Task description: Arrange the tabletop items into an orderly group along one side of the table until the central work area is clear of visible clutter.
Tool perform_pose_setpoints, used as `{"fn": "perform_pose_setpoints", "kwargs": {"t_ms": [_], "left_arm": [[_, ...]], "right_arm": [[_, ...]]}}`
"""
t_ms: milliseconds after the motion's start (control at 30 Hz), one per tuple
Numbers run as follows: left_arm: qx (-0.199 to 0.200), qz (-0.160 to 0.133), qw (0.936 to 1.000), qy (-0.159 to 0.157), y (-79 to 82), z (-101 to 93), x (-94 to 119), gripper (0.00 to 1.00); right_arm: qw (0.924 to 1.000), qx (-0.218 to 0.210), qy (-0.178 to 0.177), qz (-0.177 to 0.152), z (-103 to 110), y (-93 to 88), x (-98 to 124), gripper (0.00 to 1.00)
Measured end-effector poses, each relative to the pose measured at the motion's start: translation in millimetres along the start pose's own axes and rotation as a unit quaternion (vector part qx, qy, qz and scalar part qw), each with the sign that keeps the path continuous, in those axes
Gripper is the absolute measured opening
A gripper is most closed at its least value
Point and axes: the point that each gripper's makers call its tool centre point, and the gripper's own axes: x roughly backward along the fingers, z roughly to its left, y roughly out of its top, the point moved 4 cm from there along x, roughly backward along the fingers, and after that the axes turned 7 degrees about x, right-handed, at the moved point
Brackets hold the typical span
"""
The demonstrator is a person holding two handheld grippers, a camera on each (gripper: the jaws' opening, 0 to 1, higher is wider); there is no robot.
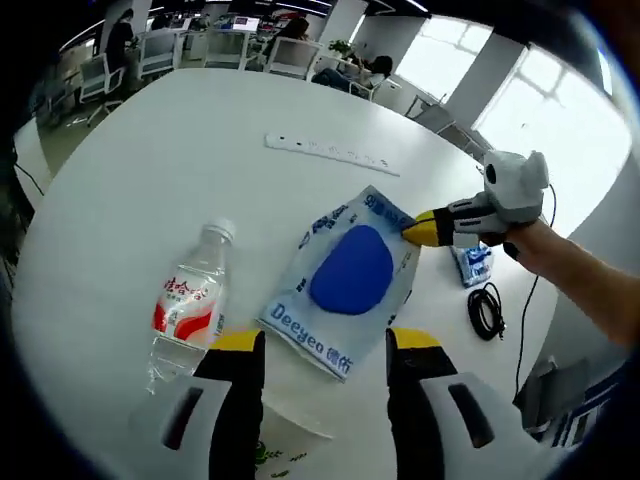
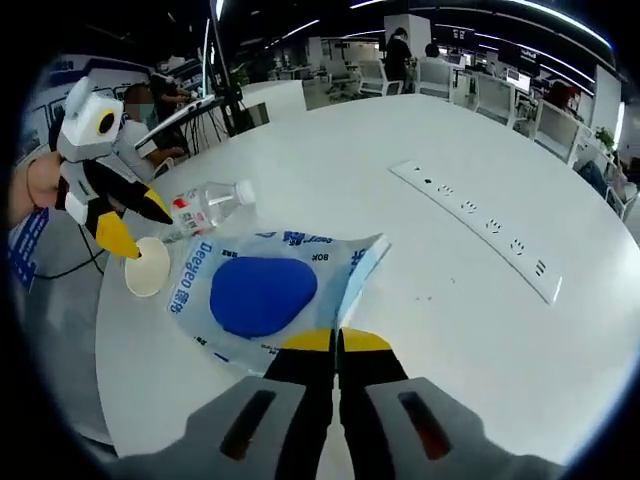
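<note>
White table (image 1: 120,180) holds bottle (image 1: 190,300), power strip (image 1: 330,152); left fingers (image 1: 325,350) spread, right fingers (image 2: 337,345) pinching pouch (image 2: 265,290).

The left tongs (image 1: 325,345) hide most of a paper cup (image 1: 285,445).

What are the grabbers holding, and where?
The right gripper pinches the blue wipes pack by its edge near a corner. The left gripper is open above the table and holds nothing.
</note>
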Motion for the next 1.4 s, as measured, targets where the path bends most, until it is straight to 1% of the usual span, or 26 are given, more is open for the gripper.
{"fn": "perform_pose_setpoints", "kwargs": {"t_ms": [67,100,133,200,267,300,367,467,567,600,800,967,1033,1100,1167,1267,1400], "left_arm": [[-0.007,-0.001,1.0,0.003,2.2,2.0,-4,0.45],[0.001,0.011,0.9999,0.011,0.0,4.2,-6,0.45],[0.002,0.011,0.9999,0.01,0.5,4.4,-9,0.45],[0.009,0.023,0.9996,0.015,-1.5,5.9,-12,0.43],[0.012,0.028,0.9994,0.019,-2.6,8.1,-17,0.42],[0.019,0.039,0.9989,0.018,-5.3,8.0,-18,0.42],[0.017,0.042,0.9987,0.023,-5.2,8.6,-20,0.4],[0.022,0.055,0.9978,0.029,-8.4,10.6,-26,0.39],[0.015,0.064,0.9972,0.035,-10.5,11.3,-30,0.35],[0.018,0.067,0.9969,0.037,-11.1,12.8,-33,0.35],[0.008,0.085,0.9954,0.044,-16.9,14.6,-39,0.25],[0.001,0.091,0.9947,0.049,-19.1,15.7,-43,0.19],[-0.008,0.095,0.9941,0.052,-20.2,17.2,-45,0.15],[-0.008,0.097,0.9938,0.054,-21.3,19.0,-47,0.1],[-0.005,0.1,0.9938,0.047,-22.3,17.6,-47,0.06],[-0.019,0.102,0.9934,0.048,-22.6,16.0,-50,0.03],[-0.016,0.102,0.9938,0.042,-21.5,14.9,-50,0.01]], "right_arm": [[1.0,0.0,0.0,-0.002,0,0.4,0,0.0],[1.0,0.0,0.0,-0.002,0,0.9,-1,0.0],[1.0,0.0,0.0,-0.004,0,1.3,-1,0.0],[1.0,-0.001,0.001,-0.006,-1,1.8,-1,0.0],[1.0,-0.002,0.001,-0.007,-1,1.9,-2,0.0],[1.0,-0.003,0.002,-0.008,-1,1.7,-2,0.0],[0.9999,-0.004,0.002,-0.009,-1,1.3,-3,0.0],[0.9999,-0.007,0.002,-0.011,-1,0.4,-3,0.0],[0.9999,-0.009,0.003,-0.012,-1,-0.8,-4,0.0],[0.9999,-0.01,0.003,-0.013,-2,-1.3,-4,0.0],[0.9998,-0.015,0.004,-0.014,-2,-4.3,-5,0.0],[0.9997,-0.019,0.005,-0.014,-3,-6.2,-5,0.0],[0.9997,-0.02,0.005,-0.014,-3,-7.0,-5,0.0],[0.9996,-0.022,0.005,-0.014,-3,-8.4,-4,0.0],[0.9996,-0.024,0.006,-0.014,-3,-9.1,-4,0.0],[0.9995,-0.025,0.007,-0.015,-2,-9.7,-3,0.0],[0.9992,-0.034,0.004,-0.018,-3,-9.8,1,0.0]]}}
